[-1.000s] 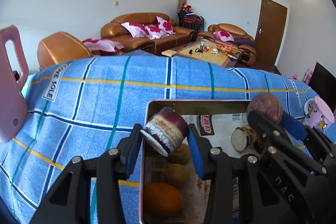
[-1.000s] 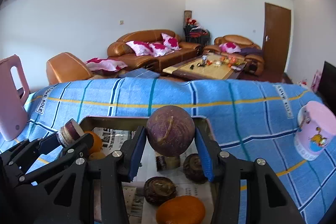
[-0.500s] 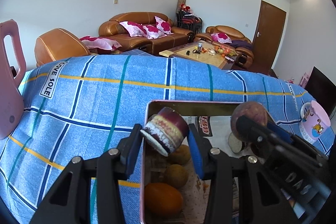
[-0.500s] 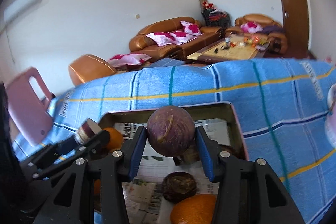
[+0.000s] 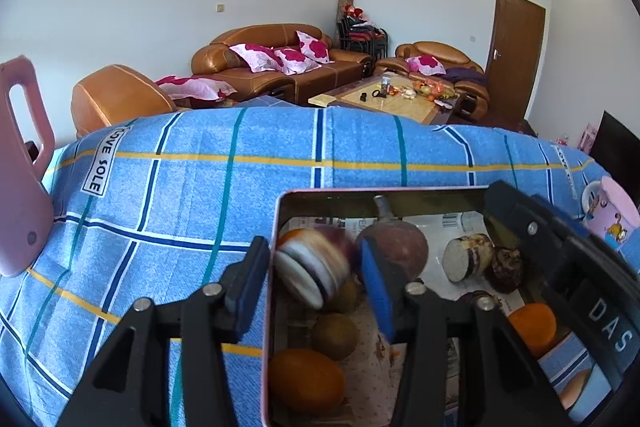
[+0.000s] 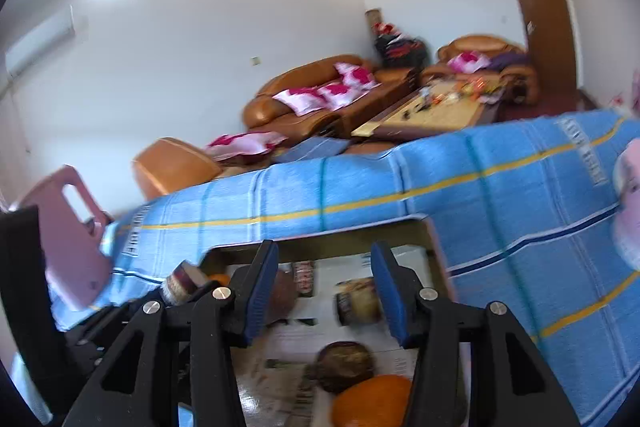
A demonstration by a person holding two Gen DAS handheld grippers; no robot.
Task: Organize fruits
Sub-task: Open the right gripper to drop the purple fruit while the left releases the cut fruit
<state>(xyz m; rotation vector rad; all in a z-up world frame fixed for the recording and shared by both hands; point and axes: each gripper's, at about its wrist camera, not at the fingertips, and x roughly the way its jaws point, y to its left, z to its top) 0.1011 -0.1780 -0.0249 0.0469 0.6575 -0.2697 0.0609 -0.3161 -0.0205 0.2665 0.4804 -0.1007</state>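
In the left wrist view, the left tool [image 5: 314, 281] hung with its jaws parted over the tray's [image 5: 384, 191] left side, a blurred cut purple fruit [image 5: 312, 273] between them; whether the pads touched it could not be told. A round purple fruit [image 5: 394, 247] lay in the tray just right of it.

In the right wrist view, the right tool [image 6: 324, 289] stood spread apart with nothing between its pads, above the paper-lined tray [image 6: 340, 233] on the blue checked cloth [image 6: 520, 187]. An orange [image 6: 372, 401] lay nearest.

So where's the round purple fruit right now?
Left wrist view: the round purple fruit lies in the tray, centre, between the left gripper and a cut fruit half.
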